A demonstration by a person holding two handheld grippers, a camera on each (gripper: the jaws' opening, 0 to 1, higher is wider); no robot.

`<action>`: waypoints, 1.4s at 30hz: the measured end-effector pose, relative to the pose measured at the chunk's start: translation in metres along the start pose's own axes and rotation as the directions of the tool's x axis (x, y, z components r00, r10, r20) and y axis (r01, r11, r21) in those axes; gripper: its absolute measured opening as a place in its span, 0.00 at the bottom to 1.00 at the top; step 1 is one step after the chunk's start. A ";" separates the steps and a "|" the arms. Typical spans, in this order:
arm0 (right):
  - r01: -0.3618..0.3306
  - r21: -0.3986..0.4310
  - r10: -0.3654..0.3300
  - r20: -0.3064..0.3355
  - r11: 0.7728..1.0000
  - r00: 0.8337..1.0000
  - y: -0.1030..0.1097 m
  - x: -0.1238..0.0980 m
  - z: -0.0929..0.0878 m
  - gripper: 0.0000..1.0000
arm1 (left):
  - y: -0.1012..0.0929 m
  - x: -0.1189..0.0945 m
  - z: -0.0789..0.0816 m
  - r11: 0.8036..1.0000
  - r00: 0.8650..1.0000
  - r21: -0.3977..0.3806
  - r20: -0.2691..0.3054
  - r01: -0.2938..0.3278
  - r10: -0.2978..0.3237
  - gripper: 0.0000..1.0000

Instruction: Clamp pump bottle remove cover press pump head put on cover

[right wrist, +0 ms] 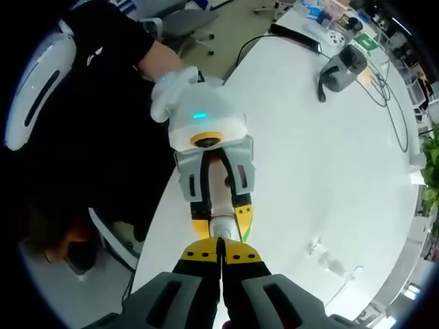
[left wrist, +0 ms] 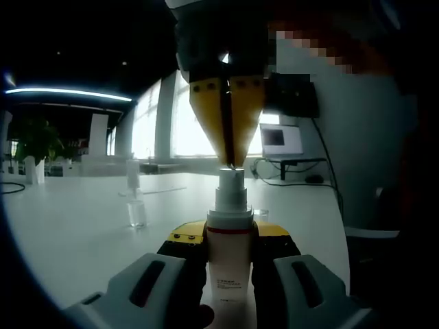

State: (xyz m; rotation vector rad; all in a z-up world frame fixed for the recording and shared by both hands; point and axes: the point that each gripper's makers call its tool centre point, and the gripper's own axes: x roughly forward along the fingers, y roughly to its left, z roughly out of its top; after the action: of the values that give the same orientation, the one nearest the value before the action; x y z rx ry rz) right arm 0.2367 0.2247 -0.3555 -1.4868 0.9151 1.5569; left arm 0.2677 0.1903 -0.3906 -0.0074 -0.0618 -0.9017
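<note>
A white pump bottle [left wrist: 229, 264] stands upright between my left gripper's [left wrist: 230, 236] jaws, which are shut on its body just below the collar. My right gripper [left wrist: 231, 161] comes down from above with its yellow jaws shut together, tips resting on the pump head [left wrist: 231, 179]. In the right gripper view, my right gripper [right wrist: 221, 245] points straight down onto the bottle [right wrist: 218, 195], which sits in the left gripper [right wrist: 221, 226]. A small clear cover [left wrist: 137, 214] stands on the white table [left wrist: 75, 226], to the left of the bottle and apart from it.
A monitor [left wrist: 280, 139] and cables sit at the table's far right, and a plant [left wrist: 38, 140] at the far left. A dark device [right wrist: 343, 65] with cords lies on the table [right wrist: 329, 157]. A person in dark clothes [right wrist: 103, 103] stands at the table's edge.
</note>
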 end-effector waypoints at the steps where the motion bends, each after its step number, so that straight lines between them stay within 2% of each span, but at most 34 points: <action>1: 0.000 -0.003 0.000 -0.003 1.000 1.000 0.000 0.000 0.000 0.00 | 0.000 0.000 0.000 1.000 1.000 0.000 0.000 0.000 0.000 0.15; 20: -0.009 0.015 0.009 0.001 1.000 1.000 -0.001 0.001 0.000 0.00 | 0.001 0.000 0.000 1.000 1.000 -0.002 0.000 0.001 -0.001 0.15; 28: 0.010 -0.001 -0.010 -0.020 1.000 1.000 -0.001 0.006 0.000 0.00 | 0.000 0.000 0.000 1.000 1.000 -0.003 0.000 0.002 -0.002 0.15; 35: 0.000 0.031 0.000 0.010 1.000 1.000 -0.001 0.006 -0.001 0.00 | 0.001 0.000 0.000 1.000 1.000 -0.002 0.000 0.000 0.000 0.15; 42: 0.013 -0.024 -0.014 -0.005 1.000 1.000 0.000 0.000 0.000 0.00 | 0.001 0.000 0.000 1.000 1.000 -0.003 0.001 0.001 -0.001 0.15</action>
State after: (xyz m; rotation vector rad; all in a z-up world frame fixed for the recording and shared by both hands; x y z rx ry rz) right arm 0.2369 0.2250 -0.3557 -1.5113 0.8906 1.5598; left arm 0.2682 0.1908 -0.3907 -0.0104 -0.0613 -0.9029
